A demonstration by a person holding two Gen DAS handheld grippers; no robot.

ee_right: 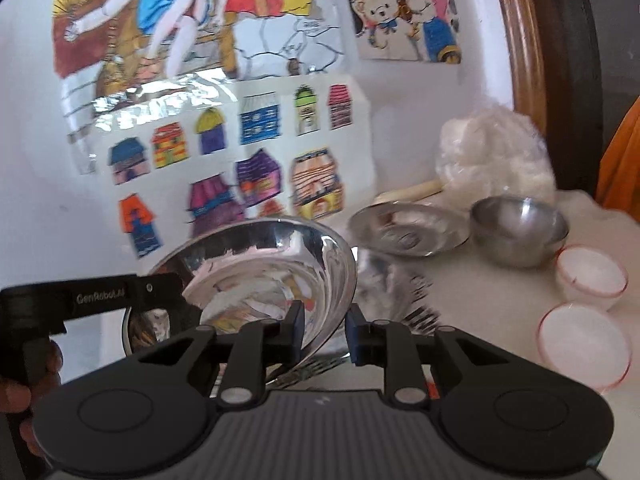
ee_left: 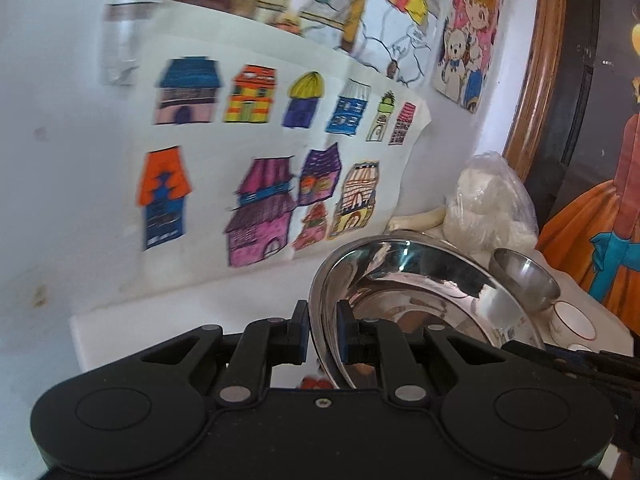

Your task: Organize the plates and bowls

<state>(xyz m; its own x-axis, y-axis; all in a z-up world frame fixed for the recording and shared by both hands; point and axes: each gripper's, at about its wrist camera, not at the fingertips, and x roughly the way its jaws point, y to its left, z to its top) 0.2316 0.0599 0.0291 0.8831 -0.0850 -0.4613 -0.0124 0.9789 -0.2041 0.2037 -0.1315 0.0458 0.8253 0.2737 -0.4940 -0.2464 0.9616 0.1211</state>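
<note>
While both grippers clamp its rim from opposite sides, the big steel bowl hangs tilted above the table: left gripper on one edge, right gripper on the other. Beyond the bowl sit a steel plate, a small steel bowl and two white bowls.

shiny steel bowl tilted, lifted by rim
</note>
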